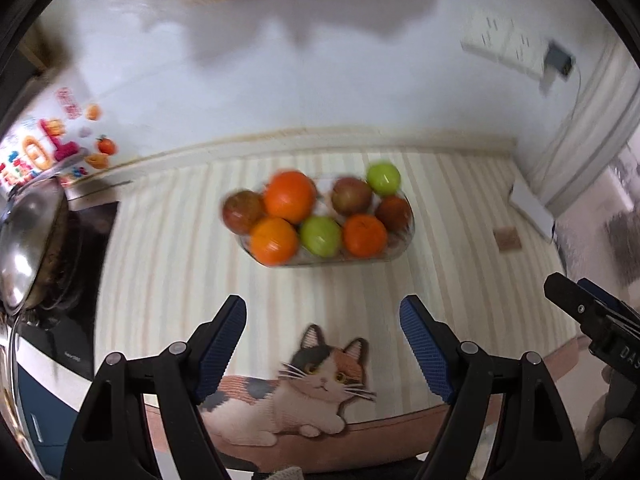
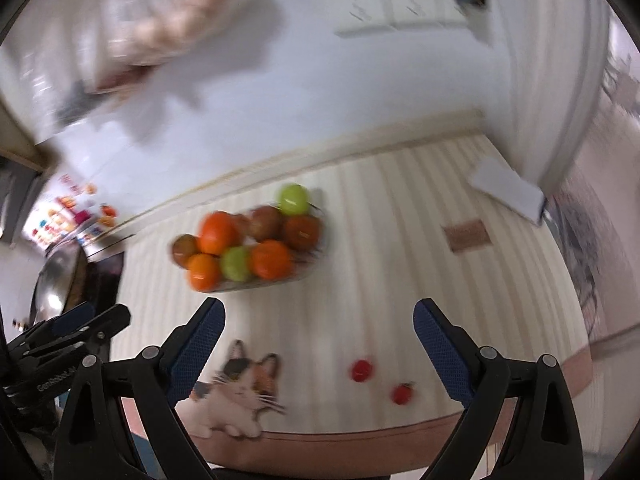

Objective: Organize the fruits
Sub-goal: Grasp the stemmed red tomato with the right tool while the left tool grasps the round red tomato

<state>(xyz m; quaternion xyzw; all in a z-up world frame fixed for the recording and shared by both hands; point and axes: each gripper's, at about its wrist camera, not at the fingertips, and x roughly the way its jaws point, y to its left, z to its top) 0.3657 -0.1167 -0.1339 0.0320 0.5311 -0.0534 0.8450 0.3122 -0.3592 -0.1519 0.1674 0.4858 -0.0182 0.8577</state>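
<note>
Both claws hover side by side above the striped mat [image 1: 460, 240], angled down toward it, each spread wide and gripping nothing. The left gripper [image 1: 322, 320] has the glass bowl [image 1: 404, 240] of oranges, green apples and reddish fruit straight ahead, well apart. For the right gripper [image 2: 318, 320], the bowl [image 2: 316, 266] lies ahead and slightly left; two small red fruits [image 2: 362, 370] lie just below, between its fingers.

One clear bowl [image 1: 404, 240] holds three oranges [image 1: 289, 197], two green apples [image 1: 320, 236] and three reddish apples [image 1: 352, 196]; two small red fruits [image 2: 362, 370] lie on the table [image 2: 380, 280]
</note>
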